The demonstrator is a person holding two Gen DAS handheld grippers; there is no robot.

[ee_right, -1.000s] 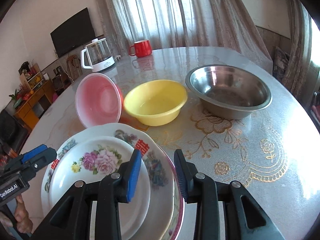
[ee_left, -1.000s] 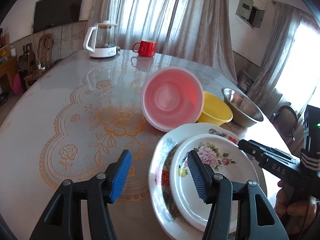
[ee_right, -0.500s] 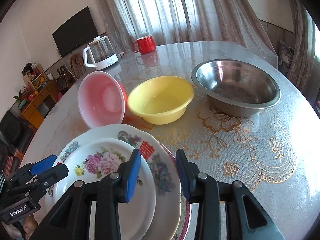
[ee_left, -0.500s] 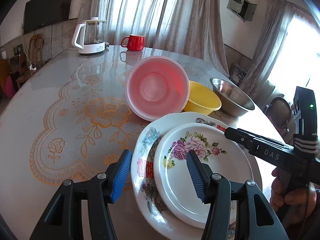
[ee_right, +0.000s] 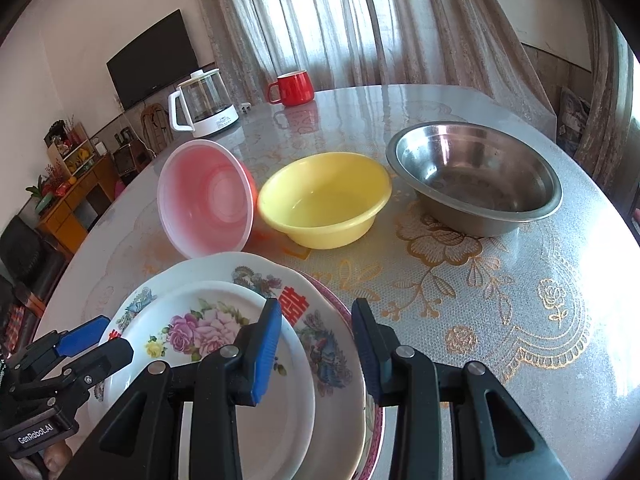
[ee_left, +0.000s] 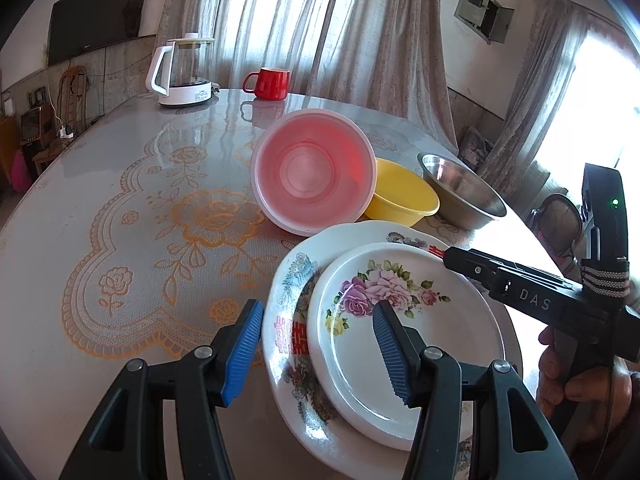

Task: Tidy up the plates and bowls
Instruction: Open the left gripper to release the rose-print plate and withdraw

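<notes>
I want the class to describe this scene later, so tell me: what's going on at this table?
A person holds a gripper in each hand over a stack of plates at the near edge of the table. The left gripper and right gripper both straddle the stack's rim, open, not clamped. Behind stand a tipped pink bowl, a yellow bowl and a steel bowl, not yet nested.

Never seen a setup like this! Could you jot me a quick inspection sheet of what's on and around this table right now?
Surface: round table, glossy floral cover.
Job's things: plates stacked; pink bowl tipped on its side; yellow bowl and steel bowl upright.
Clutter: kettle, red mug at the far edge.
Grippers: left gripper and right gripper open over the plates.
Cables: nothing seen on the table.
Surroundings: curtains, TV.
</notes>
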